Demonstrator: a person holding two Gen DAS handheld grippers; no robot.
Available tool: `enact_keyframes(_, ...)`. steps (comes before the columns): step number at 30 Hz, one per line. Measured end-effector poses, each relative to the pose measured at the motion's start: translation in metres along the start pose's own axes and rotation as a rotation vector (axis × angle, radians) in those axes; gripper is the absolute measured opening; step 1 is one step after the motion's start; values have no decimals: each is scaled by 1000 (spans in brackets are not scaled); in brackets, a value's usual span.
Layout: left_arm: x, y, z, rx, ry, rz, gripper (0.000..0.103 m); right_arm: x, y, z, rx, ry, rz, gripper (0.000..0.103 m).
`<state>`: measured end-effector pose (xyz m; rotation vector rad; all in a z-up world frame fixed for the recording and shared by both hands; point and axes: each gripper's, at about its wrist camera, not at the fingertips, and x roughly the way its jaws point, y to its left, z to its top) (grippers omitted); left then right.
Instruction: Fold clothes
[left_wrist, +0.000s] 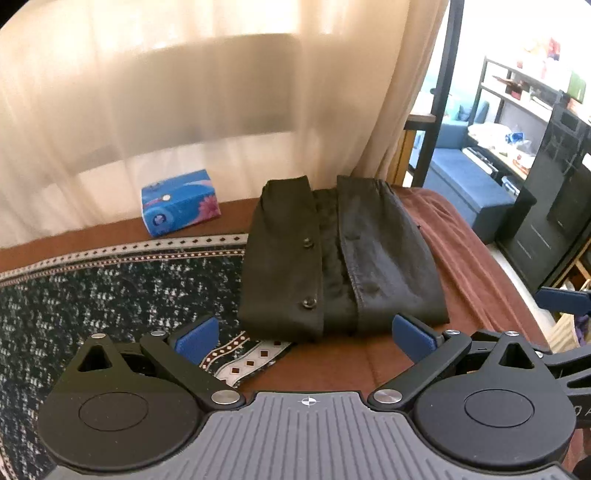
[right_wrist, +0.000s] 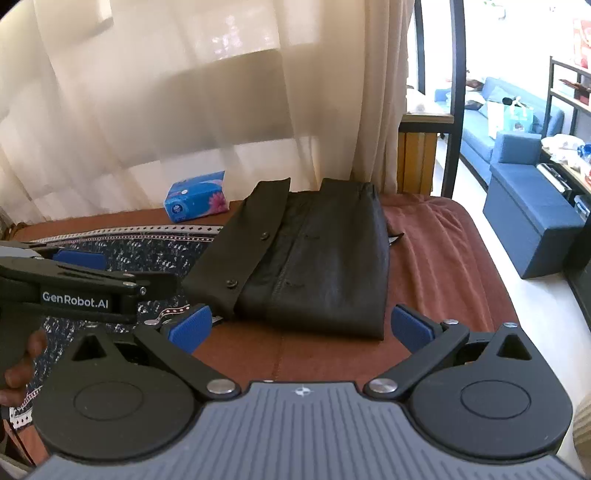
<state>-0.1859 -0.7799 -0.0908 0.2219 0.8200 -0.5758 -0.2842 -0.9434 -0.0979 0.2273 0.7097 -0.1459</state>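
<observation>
Both grippers, left gripper and right gripper, hovered wide open just short of the folded black shirt; a careless pinch might undo its folds.

A lived-in home, bedroom opening onto a living room.

A bed with a brown sheet and a patterned blanket sits against sheer cream curtains; a tissue box rests on it. Beyond stand a blue sofa and cluttered black shelves.
</observation>
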Motion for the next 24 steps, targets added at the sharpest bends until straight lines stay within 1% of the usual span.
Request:
enact_keyframes(7,8,-4,3,0,10,13,103,4,-2,0,2,7,5,103)
enact_keyframes(12,11,-4,5,-5,12,7,103,8,-4,1,0,12,9,103)
enact_keyframes(18,10,-4,4,-20,-4,-2,103,11,-5,3,-3,18,7,103)
enact_keyframes(24,7,-8,2,-2,-16,0,103,11,-7,2,-2,23,6,103)
